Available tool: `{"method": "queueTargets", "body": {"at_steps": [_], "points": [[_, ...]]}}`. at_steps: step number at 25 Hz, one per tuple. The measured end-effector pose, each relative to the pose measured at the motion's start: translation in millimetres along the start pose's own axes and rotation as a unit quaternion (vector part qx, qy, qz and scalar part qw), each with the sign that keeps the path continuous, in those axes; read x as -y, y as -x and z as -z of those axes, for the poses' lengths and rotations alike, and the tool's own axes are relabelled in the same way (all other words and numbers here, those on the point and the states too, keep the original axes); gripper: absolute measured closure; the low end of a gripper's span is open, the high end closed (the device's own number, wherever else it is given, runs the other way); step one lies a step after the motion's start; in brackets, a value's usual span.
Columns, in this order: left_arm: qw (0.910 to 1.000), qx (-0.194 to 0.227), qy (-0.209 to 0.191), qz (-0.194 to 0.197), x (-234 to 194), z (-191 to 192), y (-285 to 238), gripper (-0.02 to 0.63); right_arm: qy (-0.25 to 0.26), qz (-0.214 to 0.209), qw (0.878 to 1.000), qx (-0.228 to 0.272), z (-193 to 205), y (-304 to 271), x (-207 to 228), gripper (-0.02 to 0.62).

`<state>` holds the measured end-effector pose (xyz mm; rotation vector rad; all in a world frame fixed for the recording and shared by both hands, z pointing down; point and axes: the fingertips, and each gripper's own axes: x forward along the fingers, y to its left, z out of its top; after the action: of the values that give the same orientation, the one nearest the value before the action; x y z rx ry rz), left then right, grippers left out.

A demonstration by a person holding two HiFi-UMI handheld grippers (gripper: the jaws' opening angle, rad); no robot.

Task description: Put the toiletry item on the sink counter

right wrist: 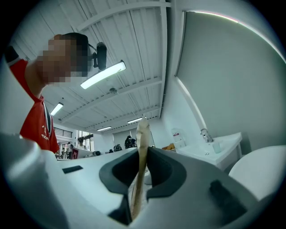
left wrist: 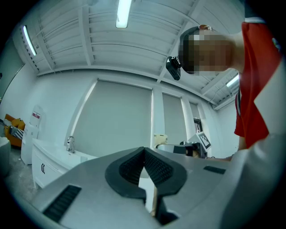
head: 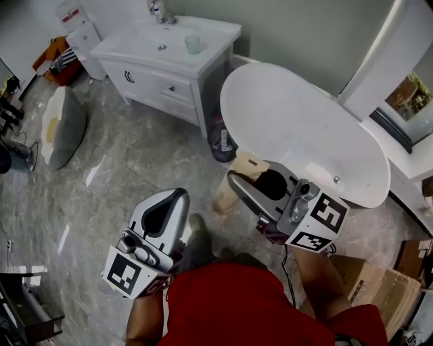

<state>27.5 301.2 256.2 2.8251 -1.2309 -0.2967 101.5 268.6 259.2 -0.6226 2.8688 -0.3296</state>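
Right tool: the right tool (head: pixel 237 181) has its jaws clamped on the toiletry item (head: pixel 247 164), with both pads pressed flat against its sides.
Left tool: the left tool (head: pixel 177 197) has its jaws together at the tips with nothing between them; it is held low in front of the red shirt (head: pixel 237 304).
Toiletry item: thin, flat and tan. In the right gripper view it shows edge-on and stands up past the jaw tips. In the head view it is up in the air over the floor (head: pixel 135 155), just beside the near rim of the bathtub (head: pixel 304 128) and well apart from the sink table (head: pixel 135 51).
Sink table: white with drawers, against the far wall. A faucet (head: pixel 161 10) stands at the back of it.
Cup: a pale green cup (head: pixel 194 44) stands upright on the sink table, right of the basin drain.
Bin: a small dark bin (head: pixel 222 145) sits on the floor between the sink table and the bathtub.
Right edge: cardboard boxes (head: pixel 375 284) lie on the floor beside the person.
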Motion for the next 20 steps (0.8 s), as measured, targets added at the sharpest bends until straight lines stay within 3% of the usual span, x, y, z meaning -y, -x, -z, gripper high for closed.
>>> {"method": "queueTargets", "body": {"at_steps": [4, 7, 16, 20], "points": [[0.9994, 0.019, 0.022, 0.016, -26.1, -5.5, -23.8, 0.589, 0.006, 0.009, 1.0, 0.005, -5.5, -19.5, 26.6, 0.537], [0.9995, 0.016, 0.015, 0.023, -57.6, -3.9, -39.5, 0.589, 0.012, 0.017, 1.0, 0.005, -10.2, -42.1, 48.8, 0.537], [0.9985, -0.002, -0.007, 0.055, -208.3, -17.2, -107.4, 0.589, 0.02, 0.053, 0.998, 0.015, -33.3, -158.6, 145.6, 0.537], [0.9977, 0.003, -0.018, 0.065, -221.7, -19.7, -109.2, 0.589, 0.035, 0.066, 0.997, 0.022, -35.7, -166.4, 151.5, 0.537]]}}
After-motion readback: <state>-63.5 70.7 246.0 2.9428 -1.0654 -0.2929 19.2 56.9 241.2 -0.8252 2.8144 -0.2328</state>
